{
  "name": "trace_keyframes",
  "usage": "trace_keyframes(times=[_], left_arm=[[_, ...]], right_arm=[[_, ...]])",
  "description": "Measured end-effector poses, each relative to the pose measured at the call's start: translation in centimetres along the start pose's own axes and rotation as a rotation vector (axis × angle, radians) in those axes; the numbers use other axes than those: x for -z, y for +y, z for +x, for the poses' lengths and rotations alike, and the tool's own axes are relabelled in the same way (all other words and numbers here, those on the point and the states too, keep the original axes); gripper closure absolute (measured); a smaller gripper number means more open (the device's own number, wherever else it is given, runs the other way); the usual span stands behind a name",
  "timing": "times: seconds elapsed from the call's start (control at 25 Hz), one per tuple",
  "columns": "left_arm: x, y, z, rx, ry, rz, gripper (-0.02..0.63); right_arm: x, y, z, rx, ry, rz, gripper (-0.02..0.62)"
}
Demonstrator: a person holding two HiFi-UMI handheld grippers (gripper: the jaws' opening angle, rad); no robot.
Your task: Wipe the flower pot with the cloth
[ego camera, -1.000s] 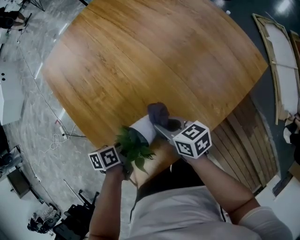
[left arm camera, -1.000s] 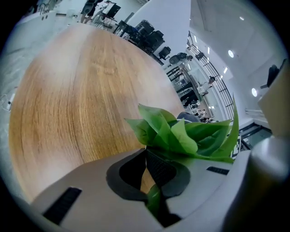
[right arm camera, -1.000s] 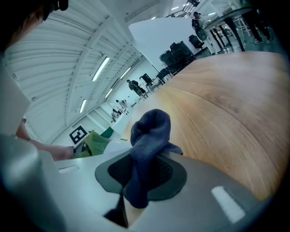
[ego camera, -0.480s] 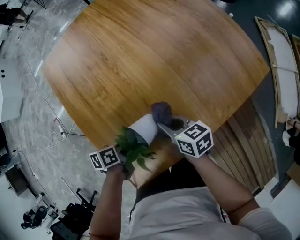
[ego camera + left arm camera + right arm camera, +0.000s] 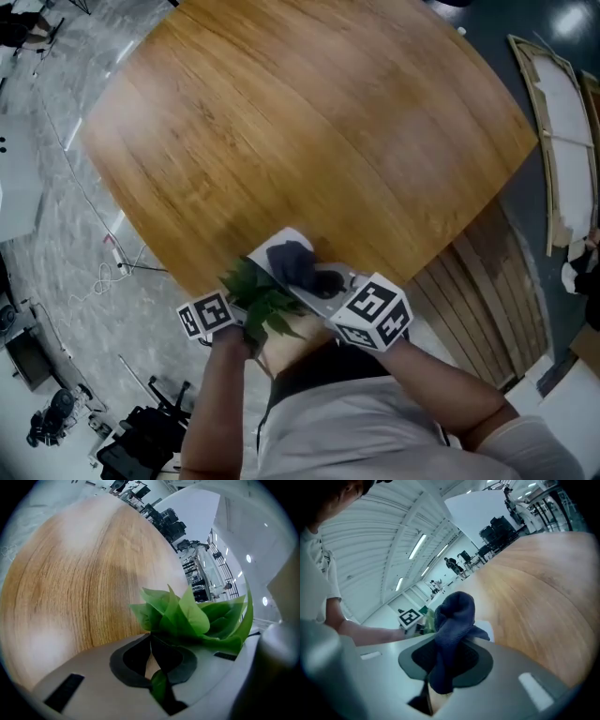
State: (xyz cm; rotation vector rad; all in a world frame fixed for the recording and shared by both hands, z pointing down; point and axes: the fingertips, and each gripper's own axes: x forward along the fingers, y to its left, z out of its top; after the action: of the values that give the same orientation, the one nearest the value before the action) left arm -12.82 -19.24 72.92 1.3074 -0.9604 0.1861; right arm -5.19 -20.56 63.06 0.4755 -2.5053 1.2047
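Note:
In the head view a white flower pot (image 5: 277, 246) is held tilted over the near edge of the round wooden table (image 5: 300, 122), its base pointing away from me. Its green plant (image 5: 259, 298) is clamped in my left gripper (image 5: 246, 328), which is shut on the stems; the leaves (image 5: 197, 616) fill the left gripper view above the jaws (image 5: 154, 656). My right gripper (image 5: 307, 278) is shut on a dark blue cloth (image 5: 294, 264) and presses it on the pot's upper side. In the right gripper view the cloth (image 5: 452, 620) bunches out of the jaws (image 5: 440, 667), with the pot (image 5: 486, 624) behind it.
Wooden slats (image 5: 487, 272) lie on the floor right of the table, and a framed panel (image 5: 562, 141) beyond them. Cables (image 5: 112, 272) and stands are on the grey floor at the left. My torso is close under the table edge.
The right gripper has drawn the cloth back toward me along the pot, from its far end onto its side. The left gripper has kept its hold on the plant.

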Motion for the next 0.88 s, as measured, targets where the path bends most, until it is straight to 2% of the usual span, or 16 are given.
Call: trace_keyframes(times=[0.12,0.2,0.28,0.4,0.48,0.6,0.76,0.88], left_arm=[[0.2,-0.2,0.1,0.021,-0.006,-0.018,0.592],[0.2,-0.2,0.2,0.032,-0.01,-0.03,0.592],[0.1,0.1,0.4,0.043,-0.019,-0.061,0.594],[-0.2,0.5,0.1,0.052,-0.031,-0.109,0.592],[-0.1,0.4,-0.1,0.047,-0.029,-0.11,0.592],[0.0,0.0,-0.4,0.019,-0.024,-0.041,0.592],[-0.6,-0.4,-0.2,-0.002,-0.019,0.048,0.592],[-0.7,0.0,-0.7,-0.031,-0.005,0.123,0.592]], right_arm=[[1.1,-5.6,-1.0,0.13,-0.011,0.051,0.531],[1.4,-6.9,-1.1,0.159,-0.019,0.077,0.531],[0.9,-5.3,-0.5,0.132,-0.025,0.062,0.531],[0.0,0.1,0.7,0.023,-0.02,0.029,0.531],[-0.4,3.1,1.1,-0.035,-0.009,-0.001,0.531],[-0.4,2.7,0.7,-0.034,-0.008,-0.01,0.531],[0.4,-3.6,-0.5,0.1,-0.001,0.022,0.531],[1.4,-5.7,-0.1,0.147,0.033,0.051,0.531]])
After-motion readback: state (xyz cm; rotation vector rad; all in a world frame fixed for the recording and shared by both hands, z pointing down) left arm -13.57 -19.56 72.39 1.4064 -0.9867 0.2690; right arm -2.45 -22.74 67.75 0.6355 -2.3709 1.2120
